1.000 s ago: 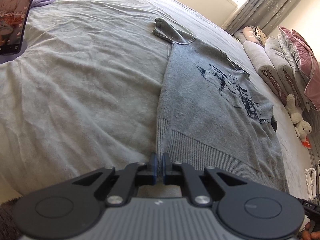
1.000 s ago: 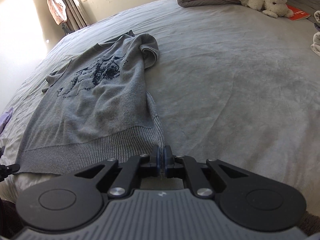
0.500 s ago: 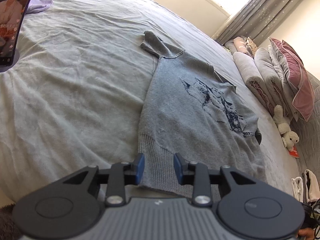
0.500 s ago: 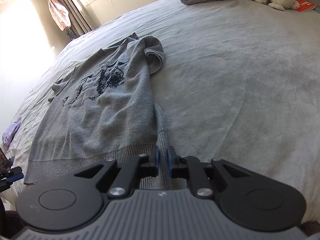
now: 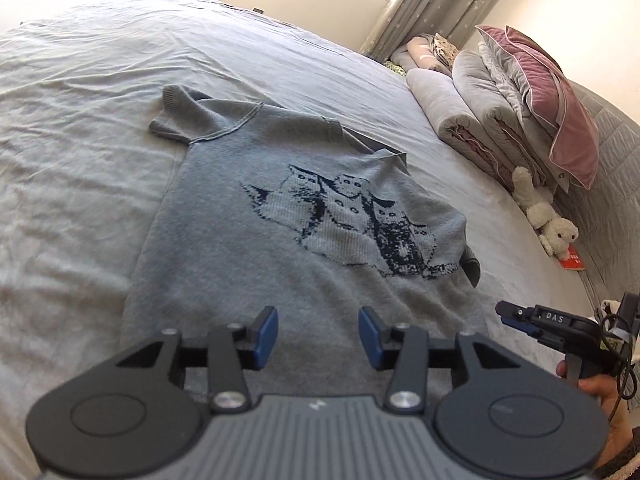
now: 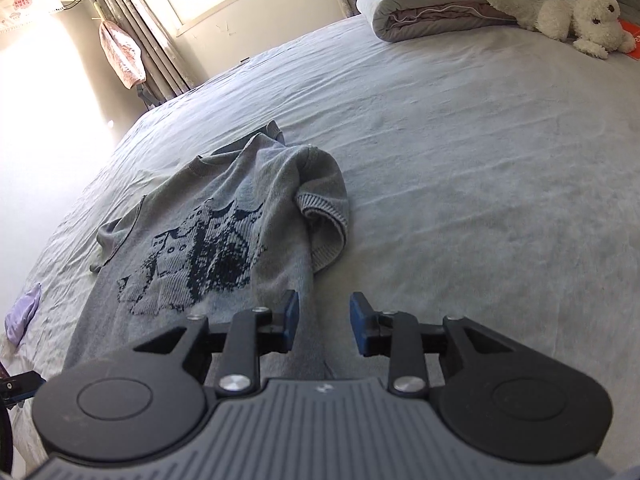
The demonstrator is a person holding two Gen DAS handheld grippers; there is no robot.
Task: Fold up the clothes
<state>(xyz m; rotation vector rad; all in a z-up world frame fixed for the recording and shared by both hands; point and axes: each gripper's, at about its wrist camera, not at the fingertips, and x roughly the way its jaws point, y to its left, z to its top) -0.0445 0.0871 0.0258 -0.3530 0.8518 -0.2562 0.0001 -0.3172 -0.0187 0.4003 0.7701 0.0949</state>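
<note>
A grey knitted sweater with a dark blue cat print lies flat on the bed, its hem nearest me and its neck far. My left gripper hovers over the hem area. Its jaws are opening, and the blue pads stand apart without pressing the cloth under them. In the right wrist view the sweater lies to the left with one short sleeve curled up. My right gripper is over its right side edge, its jaws opening with only that edge beneath them. The right gripper also shows in the left wrist view, held by a hand.
Folded quilts and a pink pillow are stacked at the bed's far right. A white plush toy and a red booklet lie beside them. A purple cloth lies at the left. The grey sheet stretches away to the right.
Both grippers were shut on the sweater's hem corners a second ago. Both have since let go, opened, and moved in over the sweater, and the left view has swung to the right.
</note>
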